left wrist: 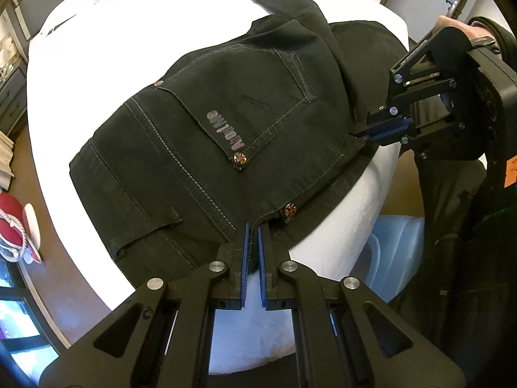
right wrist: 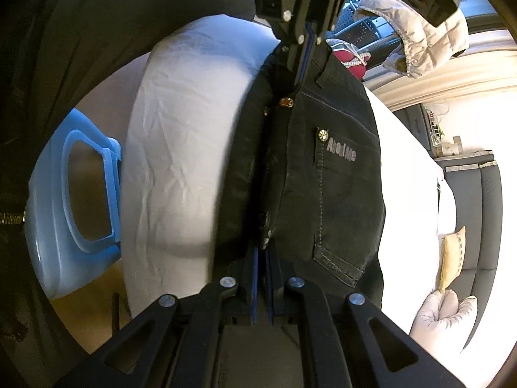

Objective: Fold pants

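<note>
So I've got the black pants (left wrist: 226, 135) on the bed (left wrist: 97, 48), legs doubled over, back pocket up. My left gripper (left wrist: 253, 242) is clamped on the waistband edge ahead of it, right gripper (left wrist: 371, 131) pinching the same edge further along. Lengthwise fold looks done; crosswise folds remain.

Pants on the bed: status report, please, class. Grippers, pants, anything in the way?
Left gripper and right gripper both shut on pants waistband. Pants lie on white bed, partly folded. Blue basket beside bed, not blocking.
</note>
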